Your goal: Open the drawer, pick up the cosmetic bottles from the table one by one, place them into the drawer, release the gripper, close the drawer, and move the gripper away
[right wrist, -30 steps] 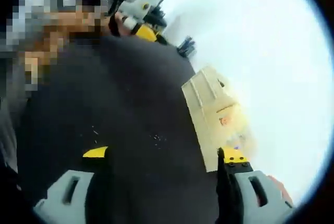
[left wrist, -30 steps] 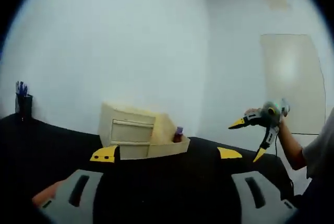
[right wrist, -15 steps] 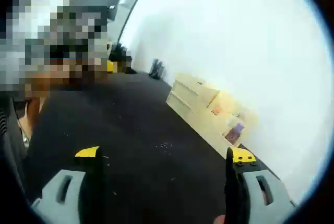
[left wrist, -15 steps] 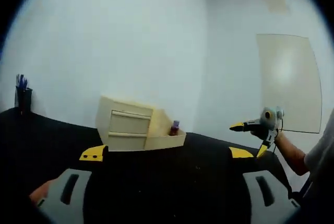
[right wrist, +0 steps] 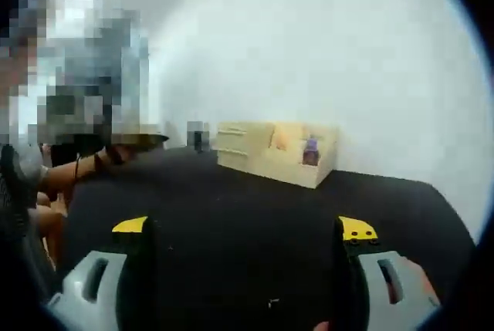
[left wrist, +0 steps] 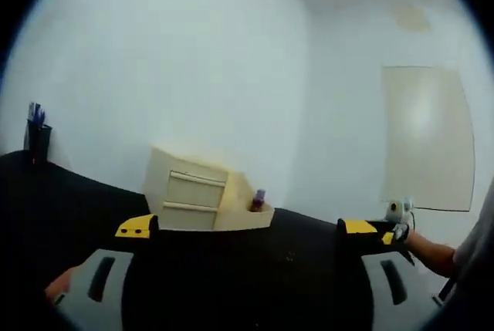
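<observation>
In the left gripper view, the left gripper [left wrist: 251,228] is held low over the black table [left wrist: 231,269], its yellow-tipped jaws spread wide with nothing between them. At the right edge of that view, the right gripper [left wrist: 395,227] is seen at the end of a person's forearm [left wrist: 432,250]; its jaw state cannot be told from there. Farther back on the table, a beige drawer unit [left wrist: 193,200] is set against the white wall [left wrist: 193,61], with one drawer [left wrist: 247,215] pulled out. A purple-capped cosmetic bottle [left wrist: 258,200] is seen standing upright in the open drawer. A dark pen holder [left wrist: 37,140] is located at the far left of the table.

In the right gripper view, the right gripper [right wrist: 243,228] is likewise released, jaws wide apart and empty above the table [right wrist: 255,223]. Beyond them, the drawer unit [right wrist: 247,146] is seen with the cosmetic bottle [right wrist: 311,150] in its open drawer [right wrist: 301,169].
</observation>
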Motion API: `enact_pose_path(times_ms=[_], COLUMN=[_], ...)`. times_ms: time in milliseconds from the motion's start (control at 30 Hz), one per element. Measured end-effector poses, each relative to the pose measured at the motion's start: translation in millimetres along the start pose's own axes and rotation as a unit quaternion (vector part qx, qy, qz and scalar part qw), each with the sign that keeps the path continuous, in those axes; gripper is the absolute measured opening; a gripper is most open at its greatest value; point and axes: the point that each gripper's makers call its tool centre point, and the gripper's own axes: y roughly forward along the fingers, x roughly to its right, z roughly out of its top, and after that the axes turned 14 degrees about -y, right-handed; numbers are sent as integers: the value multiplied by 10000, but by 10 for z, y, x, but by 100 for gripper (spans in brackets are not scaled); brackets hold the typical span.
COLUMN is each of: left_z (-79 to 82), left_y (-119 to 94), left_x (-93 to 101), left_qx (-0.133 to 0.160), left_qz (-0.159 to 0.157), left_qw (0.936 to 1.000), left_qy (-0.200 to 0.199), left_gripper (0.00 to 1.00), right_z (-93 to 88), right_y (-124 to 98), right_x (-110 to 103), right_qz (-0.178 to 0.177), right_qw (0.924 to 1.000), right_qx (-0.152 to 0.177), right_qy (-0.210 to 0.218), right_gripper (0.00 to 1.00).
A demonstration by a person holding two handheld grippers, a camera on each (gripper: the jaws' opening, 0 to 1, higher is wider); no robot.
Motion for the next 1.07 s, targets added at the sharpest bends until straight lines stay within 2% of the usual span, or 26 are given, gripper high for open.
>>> enact_pose_path(times_ms=[67, 133, 167, 200, 233, 267, 333, 367, 400, 567, 667, 733, 867, 1067], left_z=[6, -3, -6, -17, -40, -106, -332, -397, -427, -393, -326, -257, -207, -234], left_y=[-1, -3, -1, 1, 11, 13, -16, -22, -15, -10, -37, -37, -54, -46], left_x=[4, 8, 12, 23, 33, 30, -24, -40, -9, 37, 3, 8, -78, -90], left_qx=[18, -11, -22, -58, -132, -335, -1013, -1199, -1232, -1127, -1000, -811, -714, -784], left_qz=[-2, -3, -3, -12, -16, 9, 166, 224, 169, 101, 197, 128, 252, 289], left_qw=[10000, 10000, 10000, 10000, 9999, 9994, 9947, 9925, 9919, 9934, 9944, 9966, 9971, 9965], left_qy=[16, 19, 19, 20, 9, -10, -39, 76, 240, 204, 268, 73, -1, 47], left_gripper=[96, 96, 96, 96, 96, 96, 95, 95, 96, 96, 93, 92, 90, 89], right_z=[3, -12, -83, -159, -178, -155, -183, -213, -247, -298, -324, -325, -341, -345], right_y=[-47, -63, -67, -68, -56, -31, 15, 24, 28, 21, 12, 9, 12, 18], right_x=[63, 105, 136, 162, 173, 141, 90, 77, 83, 87, 99, 117, 91, 58], right_qz=[-124, -234, -303, -411, -470, -428, -387, -386, -377, -403, -433, -435, -413, -393], right_qw=[9989, 9965, 9962, 9962, 9969, 9971, 9971, 9974, 9978, 9977, 9976, 9977, 9978, 9980], right_qx=[244, 420, 371, 179, 81, 142, 53, -40, -127, -249, -308, -312, -358, -380], right_qy=[387, 683, 729, 746, 632, 605, 646, 600, 532, 488, 451, 415, 370, 311], right_gripper=[85, 87, 87, 87, 87, 87, 88, 89, 89, 87, 85, 85, 84, 84])
